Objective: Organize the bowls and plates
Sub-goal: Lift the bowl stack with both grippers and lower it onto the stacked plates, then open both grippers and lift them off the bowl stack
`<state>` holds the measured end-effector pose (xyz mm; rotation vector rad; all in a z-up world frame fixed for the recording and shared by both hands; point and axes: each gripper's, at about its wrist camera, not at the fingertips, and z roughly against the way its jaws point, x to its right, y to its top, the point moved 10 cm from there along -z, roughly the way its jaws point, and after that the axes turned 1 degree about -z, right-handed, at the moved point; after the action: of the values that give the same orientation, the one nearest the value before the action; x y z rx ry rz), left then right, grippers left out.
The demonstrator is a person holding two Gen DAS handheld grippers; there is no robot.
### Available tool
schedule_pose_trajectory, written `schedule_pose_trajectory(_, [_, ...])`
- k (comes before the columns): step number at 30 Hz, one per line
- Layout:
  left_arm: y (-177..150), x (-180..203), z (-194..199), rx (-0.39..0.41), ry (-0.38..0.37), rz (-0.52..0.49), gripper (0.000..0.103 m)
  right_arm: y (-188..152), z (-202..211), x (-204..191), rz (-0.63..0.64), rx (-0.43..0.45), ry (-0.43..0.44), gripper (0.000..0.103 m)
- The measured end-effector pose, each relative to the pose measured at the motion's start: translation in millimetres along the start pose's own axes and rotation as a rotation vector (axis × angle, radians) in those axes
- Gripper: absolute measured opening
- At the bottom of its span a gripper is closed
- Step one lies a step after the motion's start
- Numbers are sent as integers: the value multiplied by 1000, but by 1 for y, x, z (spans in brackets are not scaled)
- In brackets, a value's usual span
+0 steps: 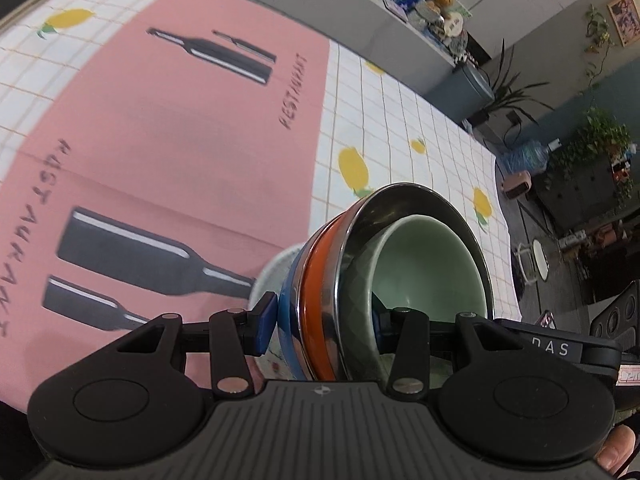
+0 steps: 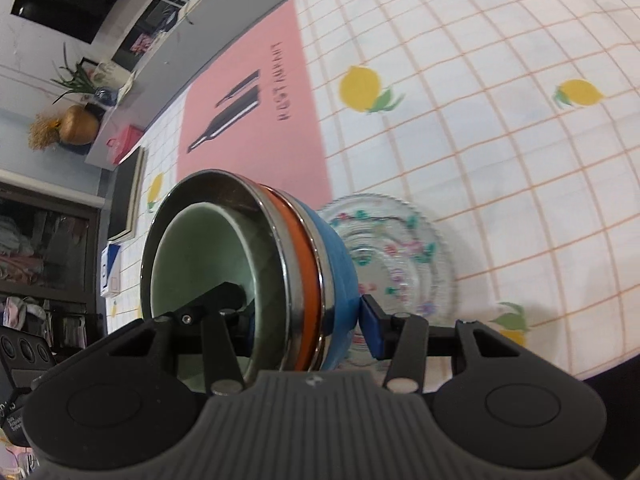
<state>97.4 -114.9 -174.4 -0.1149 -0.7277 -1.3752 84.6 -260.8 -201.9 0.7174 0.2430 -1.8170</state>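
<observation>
A nested stack of bowls is held between both grippers: a blue outer bowl, an orange bowl, a steel bowl, and a pale green bowl innermost. My left gripper is shut on one side of the stack's wall, one pad outside the blue bowl, the other finger inside the green bowl. My right gripper is shut on the opposite side the same way. A clear glass plate with a flower pattern lies just under the stack; I cannot tell if they touch.
A pink placemat printed with bottles lies on the lemon-print checked tablecloth. A dark book lies by the table's far edge. Beyond the table edge are plants and shelves. A thumb shows at the lower right.
</observation>
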Motion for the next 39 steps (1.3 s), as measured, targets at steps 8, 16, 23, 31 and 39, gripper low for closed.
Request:
schedule_pose_trajectory(8, [-10,1,-20,-47,3,10,50,3,-5,22,-24,-14,-24,48])
schedule_pose_trajectory(16, [-14,1,-27,-64,24,2,50,6,-13,32,-57,-27,-12,48])
schedule_pose_trajectory(23, [-19,7,-26,-103,46,1,50,6,-10,39,-98,-44,-11,48])
schedule_pose_trajectory(31, [-17,6,-23,-100,79,-16,49,1,-14,33,-73,-55,-5,51])
schedule_pose_trajectory(39, [-9,15,-16,-51,94,-92,62,7,1,19,55,21,-63,68])
